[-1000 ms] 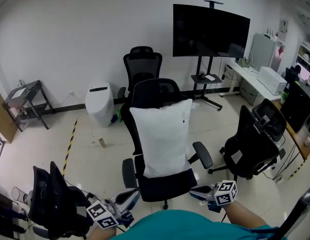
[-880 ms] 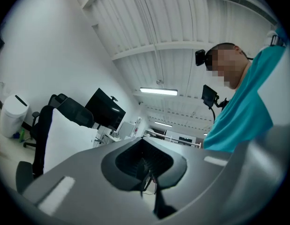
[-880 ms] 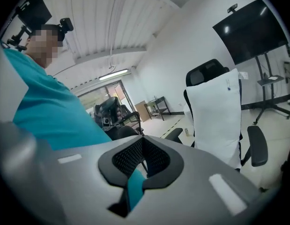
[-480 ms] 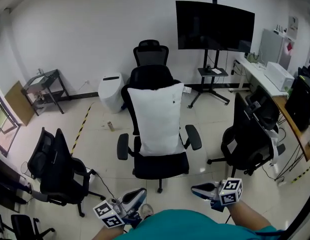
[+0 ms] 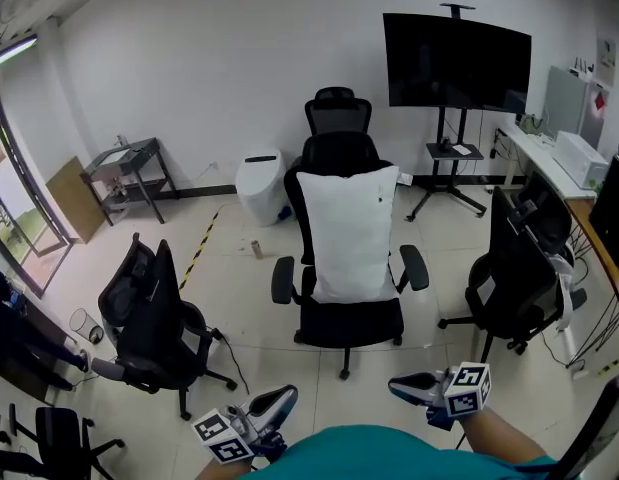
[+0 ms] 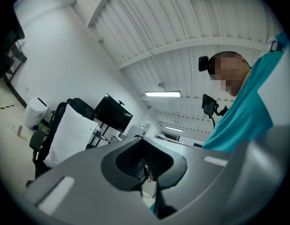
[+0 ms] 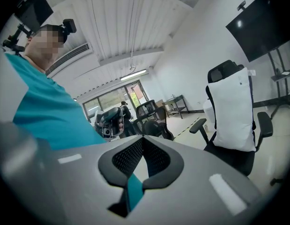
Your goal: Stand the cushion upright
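I see the white cushion [image 5: 346,233] upright on the seat of the black office chair [image 5: 349,320] (leaning on its backrest), while my left hand-held gripper [image 5: 285,395] and right hand-held gripper [image 5: 395,381] are both clenched and empty, well apart from it.

A: White cushion [image 5: 347,233], plain all over, against a black chair [image 5: 349,323]!

B: Black screen [image 5: 456,63] behind it too. And yellow-and-black striped tape [image 5: 201,248] on the pale floor [image 5: 239,303], teal shirt [image 5: 379,453] right at the front.
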`<state>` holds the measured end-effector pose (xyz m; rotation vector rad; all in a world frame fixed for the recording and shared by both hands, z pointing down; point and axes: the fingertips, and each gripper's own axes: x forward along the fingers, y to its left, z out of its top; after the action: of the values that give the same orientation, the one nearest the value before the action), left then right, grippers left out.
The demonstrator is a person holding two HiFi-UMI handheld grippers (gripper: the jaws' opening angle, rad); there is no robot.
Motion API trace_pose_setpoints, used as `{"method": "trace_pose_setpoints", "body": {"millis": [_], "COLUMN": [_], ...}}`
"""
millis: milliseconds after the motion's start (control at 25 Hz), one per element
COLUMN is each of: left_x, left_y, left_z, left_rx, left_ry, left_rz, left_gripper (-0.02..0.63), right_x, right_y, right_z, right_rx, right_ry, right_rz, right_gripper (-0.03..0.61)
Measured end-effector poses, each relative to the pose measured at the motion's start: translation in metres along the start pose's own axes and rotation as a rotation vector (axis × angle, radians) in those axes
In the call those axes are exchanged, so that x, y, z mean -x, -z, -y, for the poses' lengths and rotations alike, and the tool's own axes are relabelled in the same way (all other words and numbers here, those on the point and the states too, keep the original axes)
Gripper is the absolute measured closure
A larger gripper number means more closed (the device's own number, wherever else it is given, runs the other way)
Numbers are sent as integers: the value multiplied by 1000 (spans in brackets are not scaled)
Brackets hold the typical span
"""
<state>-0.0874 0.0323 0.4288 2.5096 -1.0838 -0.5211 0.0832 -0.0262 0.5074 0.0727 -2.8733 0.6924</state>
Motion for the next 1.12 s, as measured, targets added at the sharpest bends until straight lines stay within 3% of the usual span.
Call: {"method": "trace_pose_setpoints", "body": {"millis": [160, 360, 520, 840, 960, 1120], "left_x": [52, 123, 148, 123, 103, 80], "left_y": [-3, 0, 3, 29, 54, 95], "left_z": [1, -3, 4, 73, 104, 146], "left_rx": [-2, -2, 15, -16, 4, 13], "left_ry": [44, 91, 103, 124, 94, 94], "left_rz": [-18, -99, -131, -106, -72, -111], "left_gripper": [602, 602, 603, 602, 603, 602], "right_x": [-24, -60, -74, -18, 17, 58], "right_y": [4, 17, 32, 44, 61, 84], "right_z": [-33, -80, -115, -145, -147, -149], "right_rx": [-30, -139, -166, -116, -123, -139], "right_ry": [62, 122, 139, 118, 103, 67], "right_rz": [61, 200, 204, 211, 185, 163], "right_gripper": [577, 577, 577, 577, 577, 577]}}
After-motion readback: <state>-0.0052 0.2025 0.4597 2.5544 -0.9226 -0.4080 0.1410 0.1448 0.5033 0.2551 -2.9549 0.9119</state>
